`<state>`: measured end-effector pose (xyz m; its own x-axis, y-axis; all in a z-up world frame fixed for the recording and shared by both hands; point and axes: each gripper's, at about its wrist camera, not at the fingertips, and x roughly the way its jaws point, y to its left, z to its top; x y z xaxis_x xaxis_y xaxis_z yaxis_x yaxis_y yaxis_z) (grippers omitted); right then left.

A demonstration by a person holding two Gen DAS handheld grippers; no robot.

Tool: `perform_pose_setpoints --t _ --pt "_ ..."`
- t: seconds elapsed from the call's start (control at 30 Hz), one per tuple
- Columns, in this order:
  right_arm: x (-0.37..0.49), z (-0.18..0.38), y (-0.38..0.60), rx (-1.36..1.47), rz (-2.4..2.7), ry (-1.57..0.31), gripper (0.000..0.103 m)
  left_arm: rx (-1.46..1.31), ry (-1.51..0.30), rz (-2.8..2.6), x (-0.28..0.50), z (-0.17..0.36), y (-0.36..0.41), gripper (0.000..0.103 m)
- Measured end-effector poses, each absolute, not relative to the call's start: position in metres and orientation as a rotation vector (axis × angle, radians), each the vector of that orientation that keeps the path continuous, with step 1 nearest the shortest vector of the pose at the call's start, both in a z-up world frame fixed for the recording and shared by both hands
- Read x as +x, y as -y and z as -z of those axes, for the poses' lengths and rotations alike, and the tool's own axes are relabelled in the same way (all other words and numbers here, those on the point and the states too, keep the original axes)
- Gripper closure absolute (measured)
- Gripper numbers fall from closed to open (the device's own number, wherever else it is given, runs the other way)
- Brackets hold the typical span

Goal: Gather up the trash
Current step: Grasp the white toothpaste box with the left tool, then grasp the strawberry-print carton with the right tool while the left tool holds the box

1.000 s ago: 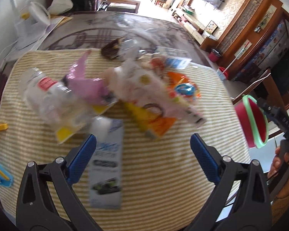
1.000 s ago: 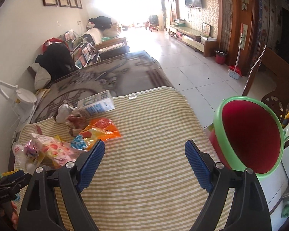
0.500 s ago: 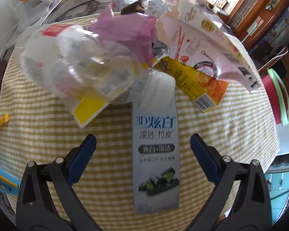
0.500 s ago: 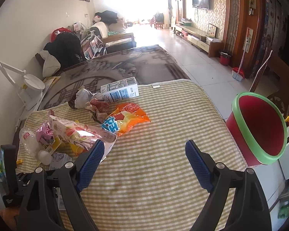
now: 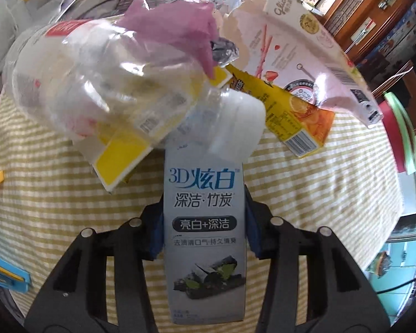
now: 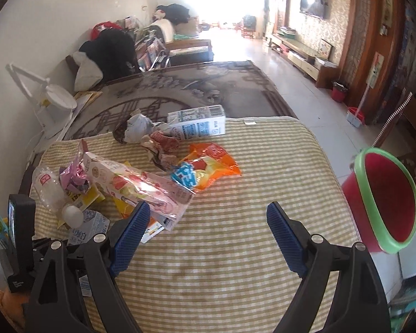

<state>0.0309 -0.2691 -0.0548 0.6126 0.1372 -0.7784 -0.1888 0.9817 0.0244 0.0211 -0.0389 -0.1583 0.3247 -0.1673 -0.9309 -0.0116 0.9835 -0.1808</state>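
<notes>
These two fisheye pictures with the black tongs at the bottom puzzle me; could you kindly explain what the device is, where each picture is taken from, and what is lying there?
There is no robot here: a person holds a two-finger gripper in each hand, and a camera on each looks forward along its fingers.

The left wrist view shows the left gripper, whose jaws have just been closing, with its blue pads pressed on the sides of a grey toothpaste box. Behind it lie a clear plastic bottle, a pink wrapper and a pink snack box on the striped cloth.

The right wrist view shows the right gripper open and holding nothing above the same cloth. Further off lie an orange snack bag and a milk carton. A red bin with a green rim stands at the right edge, probably for the trash.
</notes>
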Motion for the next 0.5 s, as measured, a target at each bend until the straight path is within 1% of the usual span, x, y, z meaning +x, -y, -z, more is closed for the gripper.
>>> perform_pose_setpoints --t 0.27,0.5 --pt "0.053 0.061 0.206 -0.206 -0.387 -0.894 0.02 -0.214 -1.179 0.123 -0.005 0.131 0.023 0.058" --pt "0.076 0.093 0.168 -0.32 -0.458 -0.954 0.02 -0.219 -1.112 0.125 -0.014 0.112 0.01 0.058"
